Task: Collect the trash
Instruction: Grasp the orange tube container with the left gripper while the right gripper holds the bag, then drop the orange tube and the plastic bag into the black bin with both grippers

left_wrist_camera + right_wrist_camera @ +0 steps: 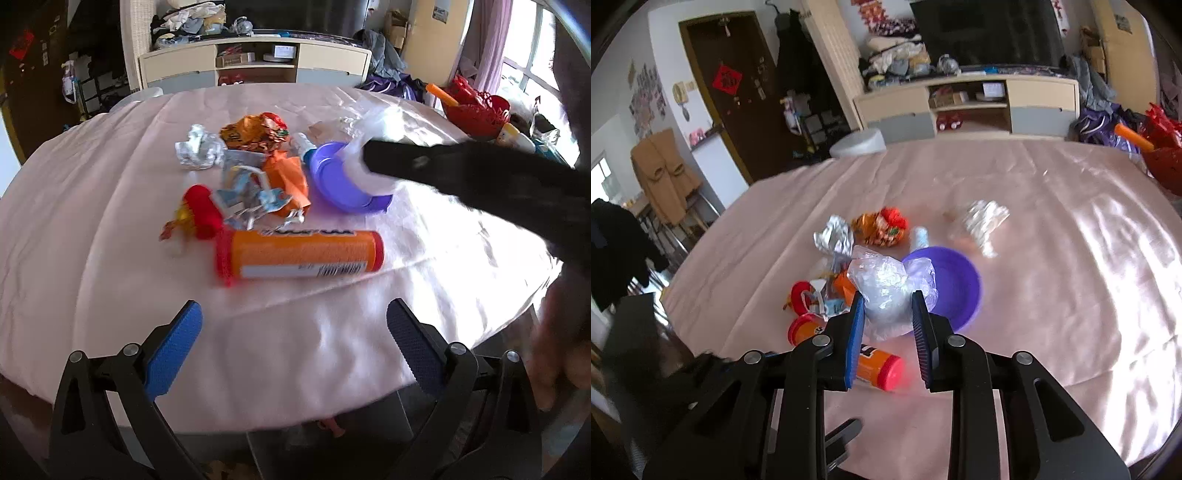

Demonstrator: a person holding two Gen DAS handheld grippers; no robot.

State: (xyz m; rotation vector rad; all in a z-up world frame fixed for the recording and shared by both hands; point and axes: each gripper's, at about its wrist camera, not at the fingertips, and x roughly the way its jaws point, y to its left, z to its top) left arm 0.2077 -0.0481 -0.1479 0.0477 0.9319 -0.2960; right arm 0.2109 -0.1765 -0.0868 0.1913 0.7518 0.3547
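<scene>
Trash lies in a pile on the pink tablecloth (92, 206): an orange tube with red ends (299, 256) lying on its side, a crumpled foil ball (197, 147), an orange snack wrapper (255, 134), a red roll (201, 210) and a purple bowl (340, 177). My left gripper (293, 336) is open and empty, just short of the orange tube. My right gripper (888, 314) is shut on a crumpled clear plastic bag (886, 284), held over the purple bowl (956, 284). The right gripper also shows in the left wrist view (373, 157) as a dark arm.
A second foil wad (984, 219) lies on the cloth beyond the bowl. A red basket (476, 109) stands at the table's far right edge. A cabinet (255, 66) stands behind the table. The table's near edge (295, 413) is under my left gripper.
</scene>
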